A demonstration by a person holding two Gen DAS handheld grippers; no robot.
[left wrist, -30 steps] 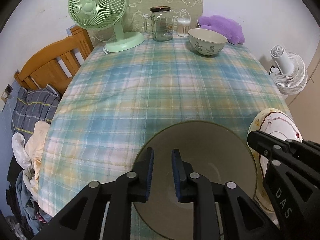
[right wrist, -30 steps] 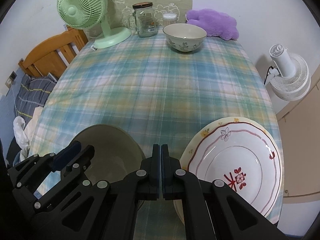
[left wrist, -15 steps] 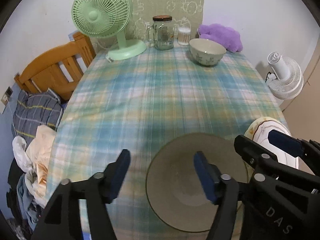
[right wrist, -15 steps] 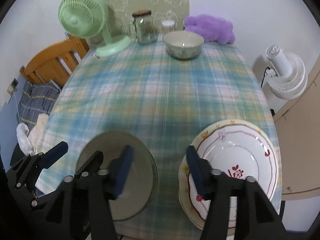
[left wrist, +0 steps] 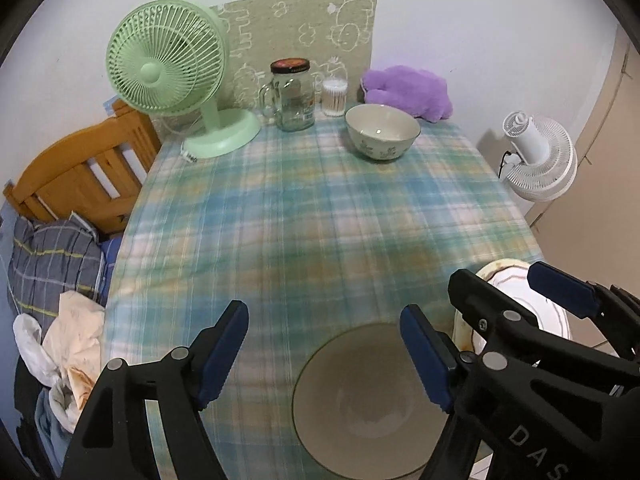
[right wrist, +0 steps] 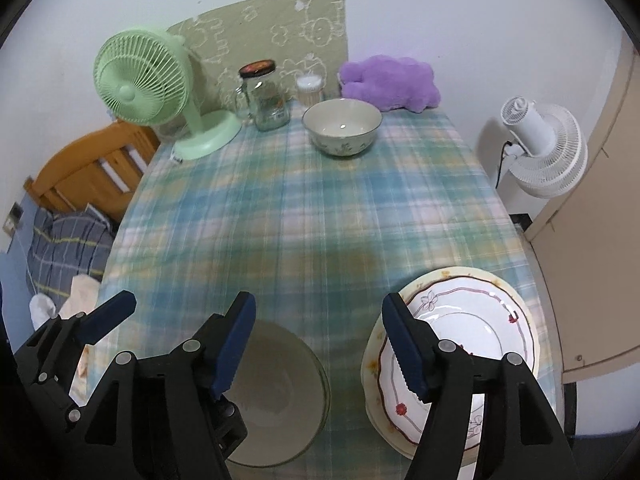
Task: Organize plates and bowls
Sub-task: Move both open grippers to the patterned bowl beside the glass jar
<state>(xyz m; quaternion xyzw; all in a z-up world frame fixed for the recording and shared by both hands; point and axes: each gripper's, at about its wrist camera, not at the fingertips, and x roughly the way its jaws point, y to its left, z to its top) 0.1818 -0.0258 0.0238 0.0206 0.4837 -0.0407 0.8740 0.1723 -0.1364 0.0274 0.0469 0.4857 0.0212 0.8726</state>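
Your left gripper [left wrist: 326,354] hangs over the near end of the plaid tablecloth [left wrist: 320,216] with its two blue-padded fingers spread wide and nothing between them. The grey bowl [left wrist: 366,404] sits on the cloth just below and inside your right-hand finger [left wrist: 424,360] of that gripper, not touched by either pad. Beyond that finger lies the stack of plates [left wrist: 516,280], largely covered in this view by your other tool.

Your right gripper [right wrist: 318,344] is likewise spread wide and empty. In its view the grey bowl [right wrist: 280,396] lies under and just outside its left finger [right wrist: 236,344], while the stack of plates [right wrist: 472,332], a red-flowered white plate on a cream one, lies under and outside its right finger [right wrist: 404,352]. Bare cloth shows in the gap between the two pads.

Straight ahead of both sets of fingers, at the far end of the table, stands the patterned bowl [right wrist: 342,126], upright and well apart from the near dishes. Left of it are a glass jar [right wrist: 266,94] and a green fan [right wrist: 144,84]; behind it, a purple plush [right wrist: 390,84] against the wall.
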